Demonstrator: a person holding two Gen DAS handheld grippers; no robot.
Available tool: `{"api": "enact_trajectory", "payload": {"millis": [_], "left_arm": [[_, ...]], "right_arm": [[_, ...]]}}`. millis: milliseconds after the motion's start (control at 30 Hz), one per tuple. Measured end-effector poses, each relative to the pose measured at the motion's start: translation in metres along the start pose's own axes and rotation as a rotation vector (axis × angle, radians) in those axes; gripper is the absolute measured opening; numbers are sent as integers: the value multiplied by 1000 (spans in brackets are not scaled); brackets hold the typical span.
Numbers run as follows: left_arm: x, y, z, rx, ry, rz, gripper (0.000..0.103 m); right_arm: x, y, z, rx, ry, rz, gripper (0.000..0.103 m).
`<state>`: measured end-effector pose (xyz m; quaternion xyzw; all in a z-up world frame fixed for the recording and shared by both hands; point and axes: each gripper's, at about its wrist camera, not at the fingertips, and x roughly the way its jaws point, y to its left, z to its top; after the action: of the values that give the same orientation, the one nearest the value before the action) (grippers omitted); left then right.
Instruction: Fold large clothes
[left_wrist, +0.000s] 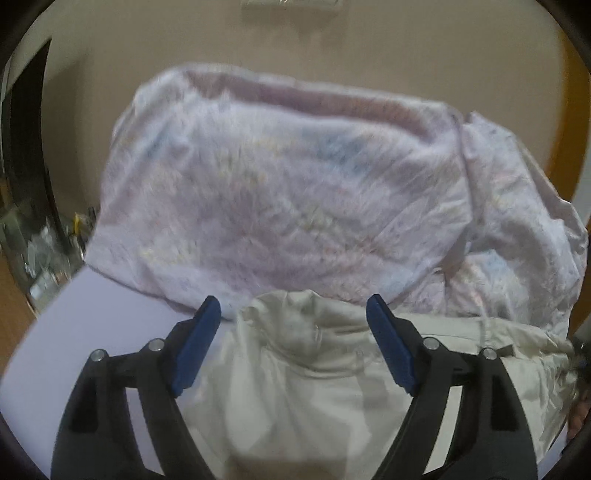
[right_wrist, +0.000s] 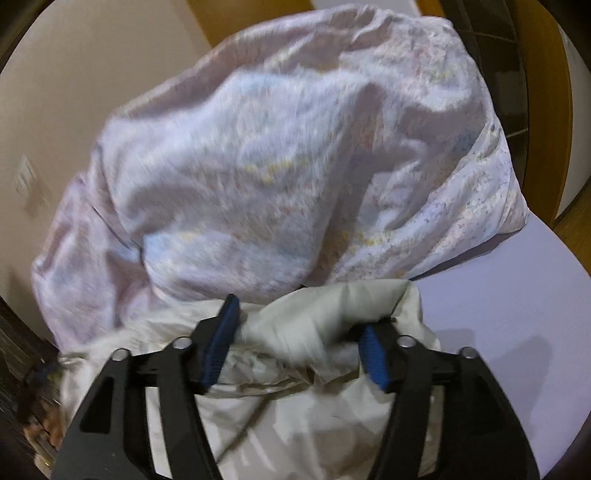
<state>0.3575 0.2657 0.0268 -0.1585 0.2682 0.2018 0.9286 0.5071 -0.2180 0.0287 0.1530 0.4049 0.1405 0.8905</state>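
A cream jacket (left_wrist: 314, 369) lies crumpled on the lavender bed sheet (left_wrist: 92, 332); it also shows in the right wrist view (right_wrist: 314, 406). My left gripper (left_wrist: 293, 321) is open, its blue pads spread wide just above the jacket's collar area, holding nothing. My right gripper (right_wrist: 301, 332) is open too, with a bunched fold of the jacket (right_wrist: 317, 317) lying between its blue pads (right_wrist: 373, 354); the pads stand apart and do not pinch it.
A big pink-and-white printed duvet (left_wrist: 288, 192) is heaped behind the jacket; it also shows in the right wrist view (right_wrist: 288, 166). A beige wall (left_wrist: 295, 44) rises behind. A dark doorway with clutter (left_wrist: 33, 221) is at left, wooden furniture (right_wrist: 543, 110) at right.
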Motion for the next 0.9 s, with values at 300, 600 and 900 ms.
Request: {"api": "enact_trajectory", "payload": {"millis": [300,600,900], "left_arm": [[-34,-28,-42,156,32,-37,83],[-18,-53,-83,243,94,-17,84],[-5,-61,-82,254,75,9,85]], "right_arm": [[-14,19,-42,-180,37,23,67],[-9,74,-84,-443,107,91,61],[51,102,-109,-496,219,16,6]]}}
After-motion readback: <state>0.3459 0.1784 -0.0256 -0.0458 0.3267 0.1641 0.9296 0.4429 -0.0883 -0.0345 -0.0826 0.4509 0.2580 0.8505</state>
